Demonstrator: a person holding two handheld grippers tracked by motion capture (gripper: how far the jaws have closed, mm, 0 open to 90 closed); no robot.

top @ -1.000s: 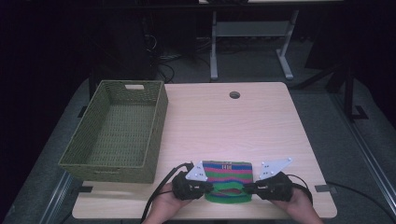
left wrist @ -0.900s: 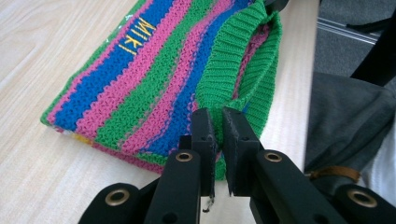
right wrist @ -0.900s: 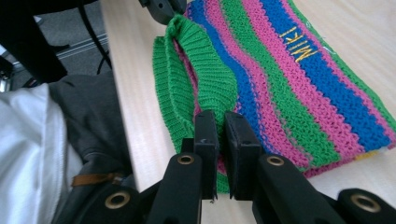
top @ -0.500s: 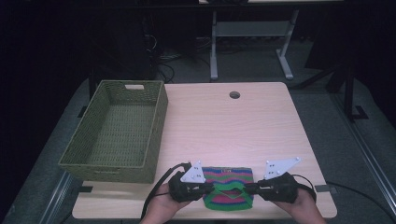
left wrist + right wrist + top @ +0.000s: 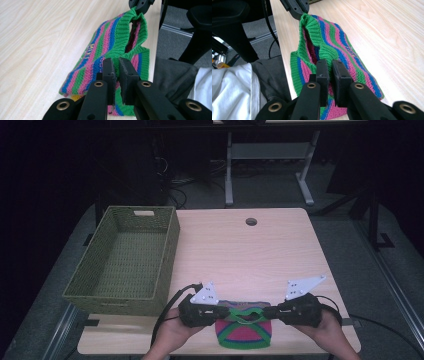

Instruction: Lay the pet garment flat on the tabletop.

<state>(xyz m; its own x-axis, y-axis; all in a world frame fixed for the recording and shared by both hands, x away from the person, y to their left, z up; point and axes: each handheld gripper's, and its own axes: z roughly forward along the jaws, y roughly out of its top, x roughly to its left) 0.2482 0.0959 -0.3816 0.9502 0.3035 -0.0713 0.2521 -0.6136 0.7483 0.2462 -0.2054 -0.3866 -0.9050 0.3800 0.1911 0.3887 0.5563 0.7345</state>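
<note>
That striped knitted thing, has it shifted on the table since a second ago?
Yes. The striped knit, pinched by the left gripper and right gripper, has slid toward the table's near edge, now overhanging it.

From my feed the room's pretty dark: grey floor [image 5: 280, 190], a white-legged desk frame [image 5: 270, 165] and tangled cables [image 5: 175, 180] well beyond the tongs, past the light wood surface [image 5: 250, 255].

The high view is looking down from above the tabletop [image 5: 260, 250]; both gripper views are looking closely along their claws, sharing the striped knit [image 5: 105, 50].
</note>
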